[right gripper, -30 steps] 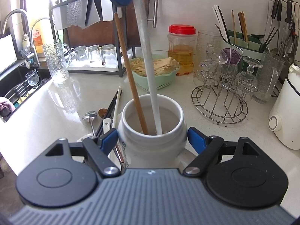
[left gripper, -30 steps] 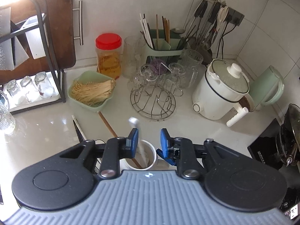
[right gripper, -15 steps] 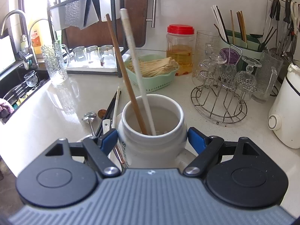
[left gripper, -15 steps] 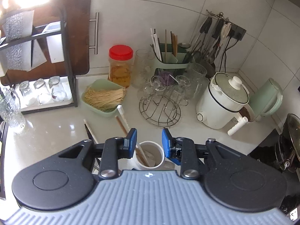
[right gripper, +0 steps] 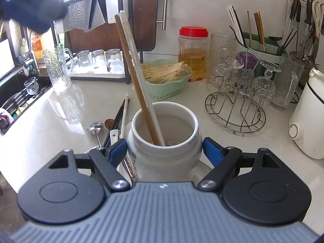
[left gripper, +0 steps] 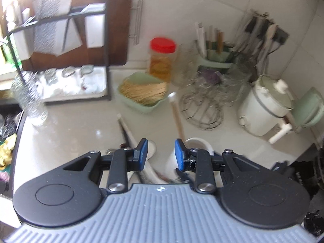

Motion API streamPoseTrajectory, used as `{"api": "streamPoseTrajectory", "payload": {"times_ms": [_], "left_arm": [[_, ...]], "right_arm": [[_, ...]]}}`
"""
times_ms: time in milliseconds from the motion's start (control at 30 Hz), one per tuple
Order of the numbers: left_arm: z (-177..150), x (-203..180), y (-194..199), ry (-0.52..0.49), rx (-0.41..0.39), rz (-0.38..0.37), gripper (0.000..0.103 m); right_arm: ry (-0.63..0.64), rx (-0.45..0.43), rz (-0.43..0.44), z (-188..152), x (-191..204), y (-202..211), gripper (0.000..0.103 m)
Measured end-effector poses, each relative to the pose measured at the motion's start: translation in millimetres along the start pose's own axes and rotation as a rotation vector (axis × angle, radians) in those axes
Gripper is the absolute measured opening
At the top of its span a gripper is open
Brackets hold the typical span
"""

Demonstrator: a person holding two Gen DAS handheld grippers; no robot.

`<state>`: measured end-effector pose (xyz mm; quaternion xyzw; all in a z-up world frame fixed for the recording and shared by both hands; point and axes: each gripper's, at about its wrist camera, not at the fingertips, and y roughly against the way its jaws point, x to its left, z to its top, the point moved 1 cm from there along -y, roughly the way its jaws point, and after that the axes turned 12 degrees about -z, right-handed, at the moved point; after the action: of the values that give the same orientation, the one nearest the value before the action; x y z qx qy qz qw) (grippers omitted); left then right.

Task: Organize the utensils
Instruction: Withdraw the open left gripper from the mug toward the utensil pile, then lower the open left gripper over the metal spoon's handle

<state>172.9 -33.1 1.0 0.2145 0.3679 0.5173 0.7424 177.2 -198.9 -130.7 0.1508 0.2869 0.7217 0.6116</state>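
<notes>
While right hand-held gripper (right gripper: 164,149) clamps white jar (right gripper: 165,141) holding two chopsticks (right gripper: 139,85), left hand-held gripper (left gripper: 161,154) gapes empty.

Black claw (right gripper: 164,148) arms, blue pads, grey ribbed base.

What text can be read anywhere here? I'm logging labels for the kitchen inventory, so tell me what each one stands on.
White jar: dark letters run up its side by the right gripper, cut off and unreadable.
Orange bottle label by the tap: printed characters, too small to read.
Red-lidded jar: no legible label.
Left wrist view: blurred, nothing readable.
</notes>
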Motion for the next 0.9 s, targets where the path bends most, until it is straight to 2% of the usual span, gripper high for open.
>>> {"api": "streamPoseTrajectory", "payload": {"times_ms": [367,600,900], "left_arm": [[-18.1,41.0,-14.9,0.065,0.026,0.02,0.034],[-25.9,58.6,-28.9,0.089,0.053,0.005,0.034],[-30.1,79.0,-46.4,0.115,0.074,-0.007,0.039]], "right_arm": [[-0.005,0.006,-0.013,1.1,2.3,-0.2,0.084],[-0.005,0.004,-0.018,1.0,3.4,0.1,0.084],[-0.007,-0.003,-0.017,-0.6,3.2,0.8,0.084]]}}
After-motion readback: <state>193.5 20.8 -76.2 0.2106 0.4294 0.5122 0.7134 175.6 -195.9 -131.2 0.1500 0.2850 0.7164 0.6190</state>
